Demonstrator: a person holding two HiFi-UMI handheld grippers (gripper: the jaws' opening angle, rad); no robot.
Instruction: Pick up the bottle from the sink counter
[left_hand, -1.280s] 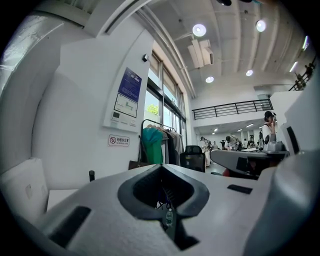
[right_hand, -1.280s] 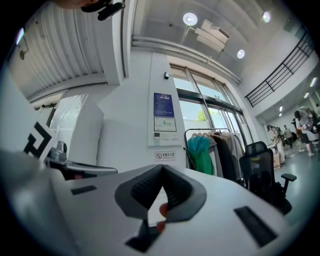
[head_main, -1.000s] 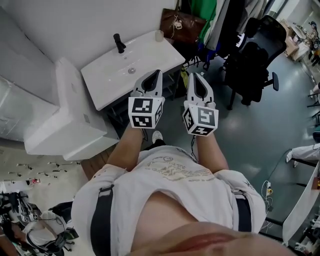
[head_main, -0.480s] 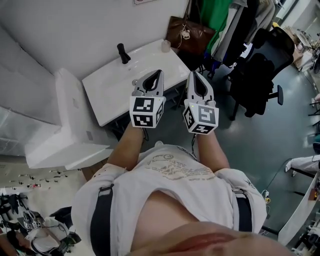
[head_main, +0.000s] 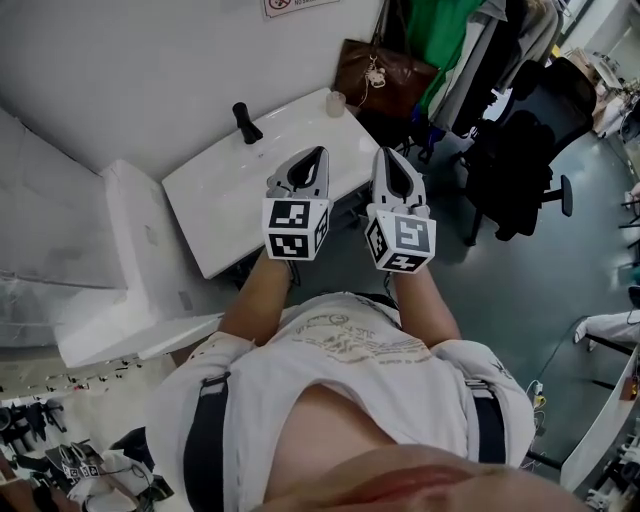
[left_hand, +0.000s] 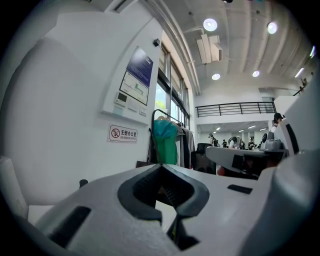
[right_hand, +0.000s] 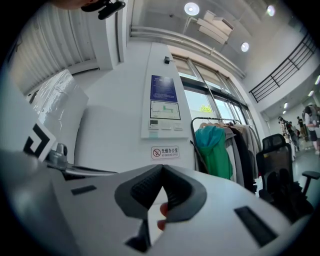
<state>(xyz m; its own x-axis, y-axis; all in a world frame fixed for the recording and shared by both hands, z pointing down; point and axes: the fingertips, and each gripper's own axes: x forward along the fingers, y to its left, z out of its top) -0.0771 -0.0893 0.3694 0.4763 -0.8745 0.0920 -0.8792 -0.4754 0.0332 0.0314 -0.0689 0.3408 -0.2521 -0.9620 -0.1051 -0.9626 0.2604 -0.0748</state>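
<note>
With the left tongs and right tongs both closed on nothing above the near edge of the bench, the approach is judged in hand, and the bottle, stood at the far right corner, must next be reached with tongs opened.
</note>
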